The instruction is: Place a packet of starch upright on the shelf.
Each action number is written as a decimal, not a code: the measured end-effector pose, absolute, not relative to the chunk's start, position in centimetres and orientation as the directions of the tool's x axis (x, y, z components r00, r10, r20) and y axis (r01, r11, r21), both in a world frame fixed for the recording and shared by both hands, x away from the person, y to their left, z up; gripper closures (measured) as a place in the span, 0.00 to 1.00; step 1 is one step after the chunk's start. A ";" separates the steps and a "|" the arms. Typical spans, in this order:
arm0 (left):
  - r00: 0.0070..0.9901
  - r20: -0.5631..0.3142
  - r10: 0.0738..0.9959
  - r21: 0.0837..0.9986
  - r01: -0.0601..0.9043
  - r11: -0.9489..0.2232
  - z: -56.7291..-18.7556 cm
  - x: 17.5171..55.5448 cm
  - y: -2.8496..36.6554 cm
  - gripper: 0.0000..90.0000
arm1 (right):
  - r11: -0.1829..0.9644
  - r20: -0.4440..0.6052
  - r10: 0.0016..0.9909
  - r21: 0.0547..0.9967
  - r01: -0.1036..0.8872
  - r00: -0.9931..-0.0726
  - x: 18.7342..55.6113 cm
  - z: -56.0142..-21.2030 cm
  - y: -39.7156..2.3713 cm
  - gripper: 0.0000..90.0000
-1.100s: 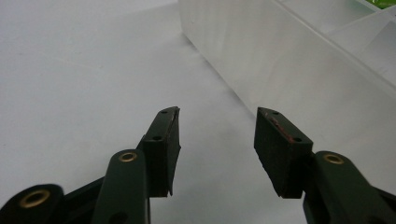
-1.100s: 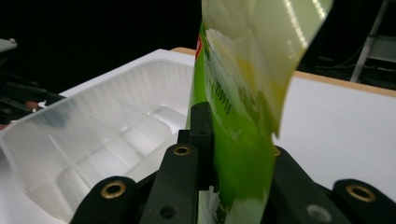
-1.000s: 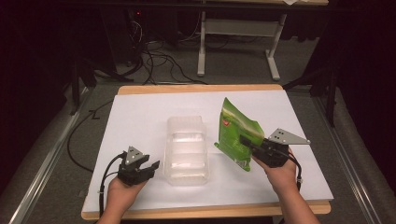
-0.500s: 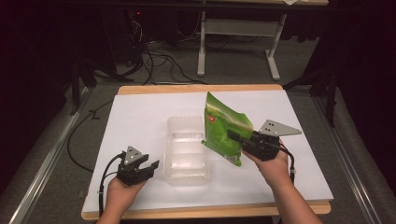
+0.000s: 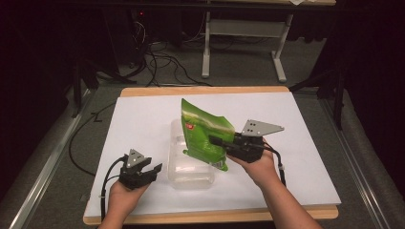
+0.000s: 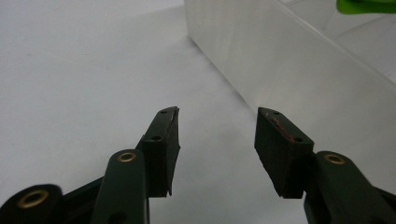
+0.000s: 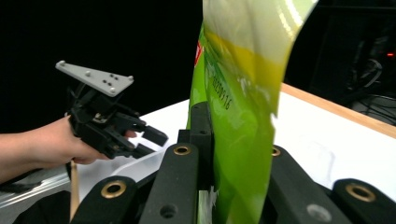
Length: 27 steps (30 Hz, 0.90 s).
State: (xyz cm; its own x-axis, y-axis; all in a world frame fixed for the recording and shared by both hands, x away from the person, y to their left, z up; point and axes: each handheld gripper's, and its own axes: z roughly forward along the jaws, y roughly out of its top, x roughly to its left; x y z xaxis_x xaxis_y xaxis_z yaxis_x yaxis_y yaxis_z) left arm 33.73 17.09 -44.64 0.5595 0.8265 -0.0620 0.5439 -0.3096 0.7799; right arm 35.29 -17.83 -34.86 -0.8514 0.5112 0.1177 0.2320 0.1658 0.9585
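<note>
Surroundings of the white-topped, wood-edged table (image 5: pixel 143 119)
Black cables (image 5: pixel 157 61) are trailing over the grey carpet floor (image 5: pixel 239 71) at eleven o'clock; a grey metal desk frame (image 5: pixel 206 47) is standing at twelve.

right hand-held gripper (image 5: pixel 216 141): clamps green bag (image 5: pixel 205 133) over clear tub (image 5: pixel 191 169) | left hand-held gripper (image 5: pixel 155 169): jaws apart, beside tub

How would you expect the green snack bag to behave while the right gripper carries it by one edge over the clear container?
The green snack bag looks puffy and thin-walled, so it is probably light for its size. Held by one edge in the right gripper, it stands up yet creases, suggesting it may flop or swing. Its glossy film may slip. Above the clear container, it could sag.
</note>
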 end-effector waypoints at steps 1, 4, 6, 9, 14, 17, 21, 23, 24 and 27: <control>0.559 -0.062 0.827 0.780 0.544 -0.310 -44.6 33.7 17.1 0.56 | 0.166 0.118 0.511 0.958 0.232 -0.851 35.3 -34.9 -17.8 0.93; 0.560 -0.060 0.827 0.781 0.542 -0.310 -44.7 33.7 17.1 0.56 | 0.176 0.119 0.487 0.957 0.230 -0.865 35.4 -34.9 -16.9 0.93; 0.560 -0.063 0.826 0.780 0.543 -0.309 -44.6 33.7 17.1 0.56 | 0.175 0.127 0.468 0.957 0.232 -0.875 35.5 -35.0 -16.5 0.93; 0.560 -0.061 0.826 0.781 0.543 -0.310 -44.6 33.7 17.1 0.56 | 0.180 0.133 0.447 0.955 0.235 -0.884 35.7 -35.1 -15.9 0.93; 0.558 -0.063 0.828 0.779 0.546 -0.309 -44.7 33.7 17.1 0.56 | 0.215 0.133 0.416 0.947 0.239 -0.900 35.9 -35.6 -15.0 0.93; 0.557 -0.061 0.828 0.779 0.546 -0.310 -44.7 33.7 17.1 0.56 | 0.225 0.134 0.407 0.944 0.241 -0.904 35.9 -35.8 -14.8 0.93; 0.556 -0.063 0.828 0.779 0.547 -0.308 -44.7 33.7 17.1 0.56 | 0.239 0.134 0.390 0.941 0.241 -0.911 35.8 -36.0 -14.4 0.93; 0.557 -0.062 0.828 0.779 0.546 -0.309 -44.7 33.7 17.1 0.56 | 0.242 0.134 0.390 0.940 0.242 -0.911 35.9 -36.0 -14.4 0.93; 0.559 -0.060 0.827 0.777 0.546 -0.312 -44.6 33.7 17.2 0.56 | 0.246 0.136 0.391 0.938 0.246 -0.910 35.9 -36.1 -14.3 0.93; 0.559 -0.060 0.827 0.779 0.545 -0.311 -44.6 33.7 17.2 0.56 | 0.252 0.142 0.393 0.934 0.255 -0.909 36.2 -36.4 -14.2 0.93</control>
State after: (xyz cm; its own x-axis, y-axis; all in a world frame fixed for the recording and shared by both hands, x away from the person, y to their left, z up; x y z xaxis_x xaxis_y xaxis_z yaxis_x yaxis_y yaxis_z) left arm 33.68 17.22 -44.63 0.5587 0.8272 -0.0600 0.5447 -0.3114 0.7787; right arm 36.16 -14.17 -36.42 -0.9087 0.3925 0.1421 0.2549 0.2520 0.9336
